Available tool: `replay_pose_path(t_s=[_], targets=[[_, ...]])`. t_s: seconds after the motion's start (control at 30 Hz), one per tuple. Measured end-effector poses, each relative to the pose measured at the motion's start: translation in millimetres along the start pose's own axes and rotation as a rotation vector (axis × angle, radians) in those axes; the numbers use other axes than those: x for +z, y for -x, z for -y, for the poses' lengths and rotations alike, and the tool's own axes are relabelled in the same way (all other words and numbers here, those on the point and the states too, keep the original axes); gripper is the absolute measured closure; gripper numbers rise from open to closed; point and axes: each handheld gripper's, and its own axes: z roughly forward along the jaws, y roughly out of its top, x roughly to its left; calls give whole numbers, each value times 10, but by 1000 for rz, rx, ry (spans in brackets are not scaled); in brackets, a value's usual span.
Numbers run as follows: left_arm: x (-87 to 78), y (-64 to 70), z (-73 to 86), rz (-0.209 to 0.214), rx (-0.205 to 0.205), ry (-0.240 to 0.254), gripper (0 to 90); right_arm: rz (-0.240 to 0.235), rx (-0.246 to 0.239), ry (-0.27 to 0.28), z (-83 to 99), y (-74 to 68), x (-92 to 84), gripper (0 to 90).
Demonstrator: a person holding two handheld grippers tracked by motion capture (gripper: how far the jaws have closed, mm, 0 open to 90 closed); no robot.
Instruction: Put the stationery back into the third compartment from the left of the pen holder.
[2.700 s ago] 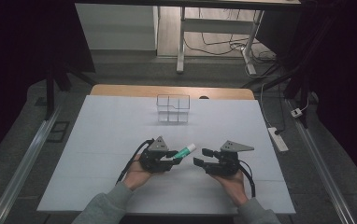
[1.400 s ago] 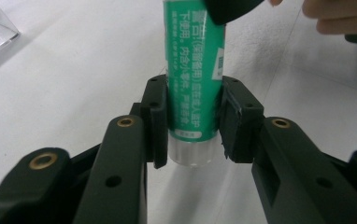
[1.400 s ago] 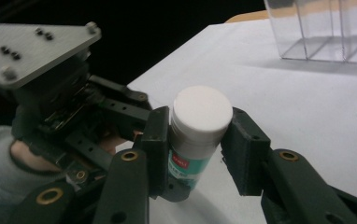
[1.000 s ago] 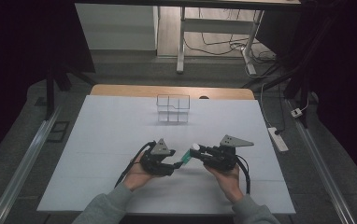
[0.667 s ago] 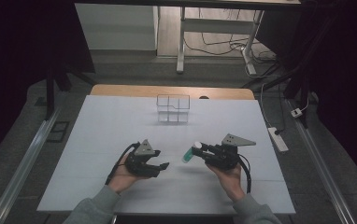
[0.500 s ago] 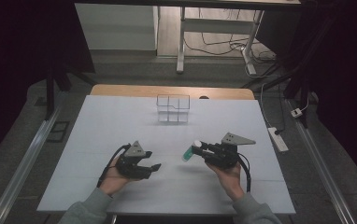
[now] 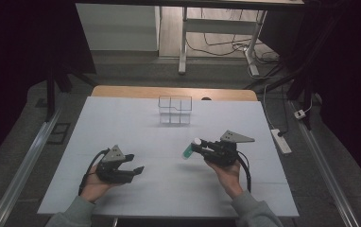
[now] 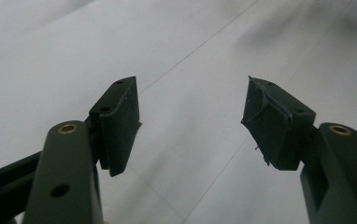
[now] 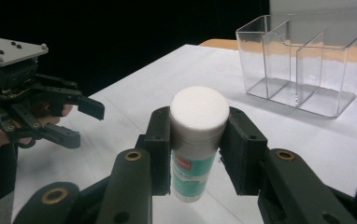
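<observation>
The glue stick (image 9: 196, 140), a white-capped tube with a green label, is pinched just under its cap by the right gripper (image 9: 198, 148) and is carried above the white table (image 7: 136, 127), at about four o'clock from the table's middle. Since only the upper part is clamped, the tube could be tilted or slid out of the pads if the hand were swung quickly. The clear acrylic organizer (image 7: 175, 109), seemingly the destination, stands well apart at twelve o'clock; its narrow compartments could be missed, or its light walls knocked over, by a slanted tube. The left gripper (image 7: 135, 171), at eight o'clock, has its jaws spread with nothing between them; they have just been opening.
</observation>
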Motion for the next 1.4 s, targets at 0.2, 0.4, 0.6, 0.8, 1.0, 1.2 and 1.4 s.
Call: replay_pose_path(t_s=[0.2,0.4,0.6,0.8,1.0,1.2,1.4], targets=[[-54,-60,74,-23,-30,6,351,21,4,14,-54,44,-6,649],[-69,-97,111,-30,-40,0,339,31,3,26,-144,78,44,649],[-106,-120,121,-42,-49,7,336,45,-7,30,-271,131,122,649],[-109,-121,127,-48,-51,0,323,67,-24,37,-441,194,192,649],[-109,-135,124,-33,-62,10,318,93,-40,48,-606,245,266,648],[-134,-141,140,-42,-55,9,318,129,-35,60,-730,353,376,649],[-139,-145,157,-50,-56,7,317,172,-31,67,-905,484,496,648]])
